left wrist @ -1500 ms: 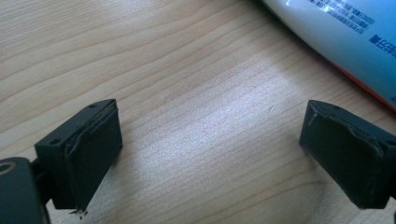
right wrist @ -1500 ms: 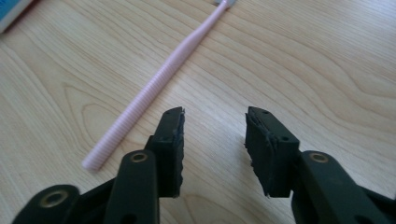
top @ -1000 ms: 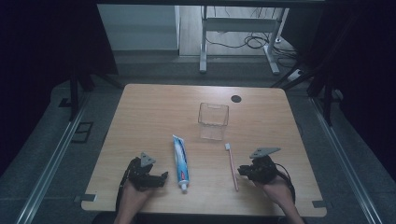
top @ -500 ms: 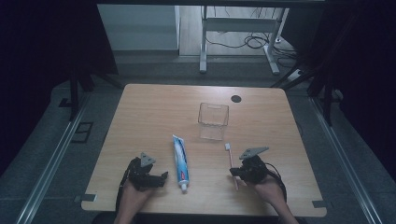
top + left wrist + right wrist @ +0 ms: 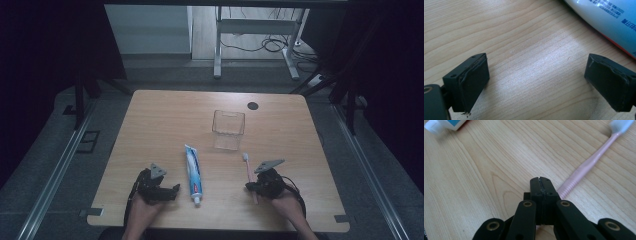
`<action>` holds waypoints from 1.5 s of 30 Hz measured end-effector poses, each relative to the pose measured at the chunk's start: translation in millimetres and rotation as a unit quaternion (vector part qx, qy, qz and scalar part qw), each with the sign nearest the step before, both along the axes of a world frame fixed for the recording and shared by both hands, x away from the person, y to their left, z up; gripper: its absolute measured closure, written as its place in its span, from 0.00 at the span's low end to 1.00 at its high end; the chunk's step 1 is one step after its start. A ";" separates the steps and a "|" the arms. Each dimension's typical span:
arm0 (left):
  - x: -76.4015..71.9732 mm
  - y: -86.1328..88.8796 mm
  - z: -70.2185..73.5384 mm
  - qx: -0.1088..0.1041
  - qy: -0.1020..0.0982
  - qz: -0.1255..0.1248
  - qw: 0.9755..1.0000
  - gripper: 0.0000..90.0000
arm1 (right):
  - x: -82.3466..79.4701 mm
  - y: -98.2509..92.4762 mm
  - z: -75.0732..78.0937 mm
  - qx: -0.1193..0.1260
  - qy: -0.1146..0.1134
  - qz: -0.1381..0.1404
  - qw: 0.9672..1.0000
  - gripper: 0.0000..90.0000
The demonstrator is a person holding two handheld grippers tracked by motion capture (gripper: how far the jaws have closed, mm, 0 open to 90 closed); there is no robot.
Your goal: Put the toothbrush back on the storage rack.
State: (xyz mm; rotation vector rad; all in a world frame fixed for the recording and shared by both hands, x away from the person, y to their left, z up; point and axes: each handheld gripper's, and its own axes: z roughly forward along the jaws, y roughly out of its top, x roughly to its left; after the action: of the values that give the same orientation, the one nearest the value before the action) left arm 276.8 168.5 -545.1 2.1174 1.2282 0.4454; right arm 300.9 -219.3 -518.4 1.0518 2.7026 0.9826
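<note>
A pink toothbrush (image 5: pixel 247 167) with a white head lies on the wooden table (image 5: pixel 165 120), right of a blue-and-white toothpaste tube (image 5: pixel 194 172). My right gripper (image 5: pixel 249 187) sits low over the brush's handle end. In the right gripper view its jaws (image 5: pixel 541 181) are pressed together pad to pad, and the ribbed handle (image 5: pixel 589 162) runs out from behind their right side. I see nothing between the pads. My left gripper (image 5: pixel 172 190) rests left of the tube's cap end. It (image 5: pixel 536 80) stands wide open over bare wood, with the tube (image 5: pixel 609 22) off to the upper right.
A clear plastic box (image 5: pixel 228 127) stands upright behind the toothbrush, near the table's middle. A small black round cap (image 5: pixel 253 105) sits by the far edge. The tube's white cap (image 5: pixel 434 126) shows at the top left of the right gripper view.
My right hand has slid left, from beside the toothbrush to over its handle end. The left hand, the tube and the box have stayed put.
</note>
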 end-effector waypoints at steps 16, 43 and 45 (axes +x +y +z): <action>0.0 0.0 0.0 0.000 0.000 0.000 1.000 0.06 | 1.7 -21.5 -1.7 -0.012 0.007 -0.022 1.000 0.96; 0.0 0.0 0.0 0.000 0.000 0.000 1.000 0.06 | 10.5 -53.7 11.8 -0.022 0.009 -0.042 0.999 0.94; 0.0 0.0 0.0 0.000 0.000 0.000 1.000 0.06 | 11.4 -54.2 13.6 -0.026 0.004 -0.041 0.999 0.93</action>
State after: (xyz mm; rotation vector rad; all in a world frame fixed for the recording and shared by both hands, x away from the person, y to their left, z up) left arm 276.8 168.5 -545.1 2.1172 1.2280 0.4454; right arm 312.3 -273.5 -504.8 1.1498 2.6530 0.8922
